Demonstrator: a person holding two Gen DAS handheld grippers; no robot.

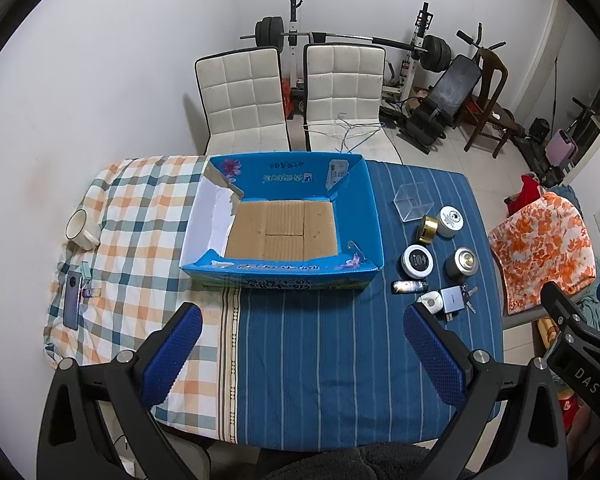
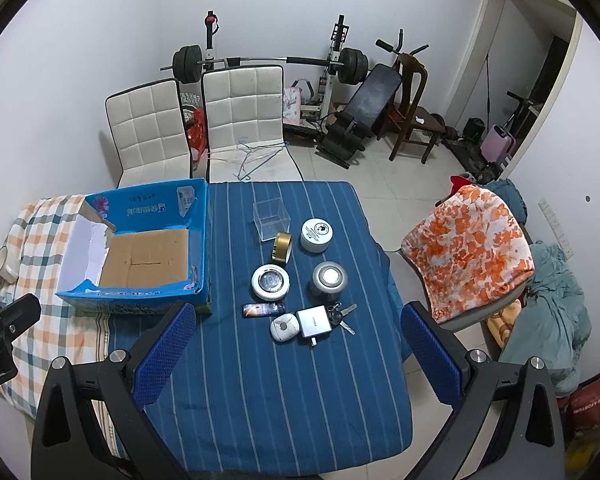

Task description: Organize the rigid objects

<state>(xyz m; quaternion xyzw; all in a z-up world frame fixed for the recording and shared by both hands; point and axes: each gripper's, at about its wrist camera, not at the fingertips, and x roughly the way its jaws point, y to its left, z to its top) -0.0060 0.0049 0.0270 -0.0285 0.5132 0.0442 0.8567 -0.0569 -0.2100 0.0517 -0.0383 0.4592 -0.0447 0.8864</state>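
both claws hung above the near edge of the desk (image 2: 284, 400), which was covered in blue striped cloth. the left claw (image 1: 302, 354) was spread wide and held nothing; the right claw (image 2: 296, 354) was likewise spread and empty. an open blue cardboard box (image 1: 364, 216) with a bare brown floor sat on the desk's left half. to its right lay the small items: a clear plastic cube (image 2: 271, 220), a gold tape roll (image 2: 282, 248), a white round tin (image 2: 317, 235), a silver padlock with keys (image 2: 318, 322), and a dark lighter (image 2: 263, 310).

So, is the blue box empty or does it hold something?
Empty: the box shows only its bare cardboard floor in both views.
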